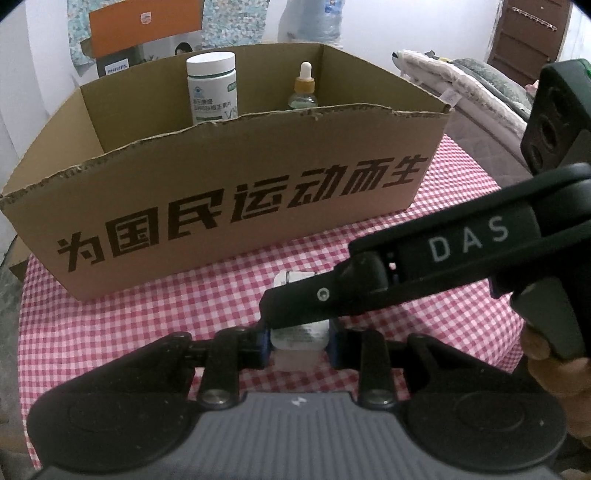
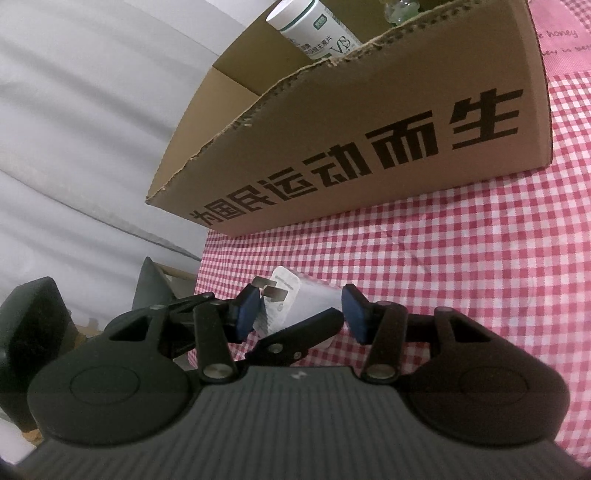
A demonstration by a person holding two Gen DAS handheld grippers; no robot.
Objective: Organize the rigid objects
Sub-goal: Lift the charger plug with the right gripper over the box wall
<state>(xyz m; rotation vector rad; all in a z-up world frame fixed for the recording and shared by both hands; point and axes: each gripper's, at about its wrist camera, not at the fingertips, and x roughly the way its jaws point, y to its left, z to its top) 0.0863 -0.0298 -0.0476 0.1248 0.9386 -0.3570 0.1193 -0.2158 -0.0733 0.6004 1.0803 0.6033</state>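
Two tongs: both meet at one white plug adapter low over the table, in front of the box.
Left tongs [image 1: 299,341]: clenched on the white plug adapter [image 1: 298,338], blue pads pressed against its two sides; the body is held lengthwise, pointing away from the camera toward the box.
Right tongs [image 2: 298,310]: spread wide, released; the left pad [image 2: 246,314] sits at the pronged end of the adapter [image 2: 291,295], the right pad [image 2: 355,310] just beside its other end, contact not clear. In the left wrist view one black finger [image 1: 306,301] of these tongs crosses over the top of the adapter.
Plug adapter: white, rectangular, printed label on one face, two flat metal prongs [image 2: 271,290] sticking out at the far left end as the right wrist view shows it.
Hand: the person's right hand [image 1: 550,365] grips the handle of the right tongs at the edge of the left wrist view.
Table [image 1: 184,310]: covered with a red-and-white checked cloth.
Cardboard box [image 1: 229,206]: open-topped, torn upper edge, large dark Chinese characters on the near wall; stands on the cloth just beyond the adapter.
Inside the box: a white vitamin bottle [image 1: 212,88] with a green-and-white label, upright near the back wall; a dropper bottle [image 1: 303,88] with a white bulb and amber collar, upright to its right, apart from it.
Behind the box: an orange Philips carton [image 1: 146,29] and a patterned curtain.
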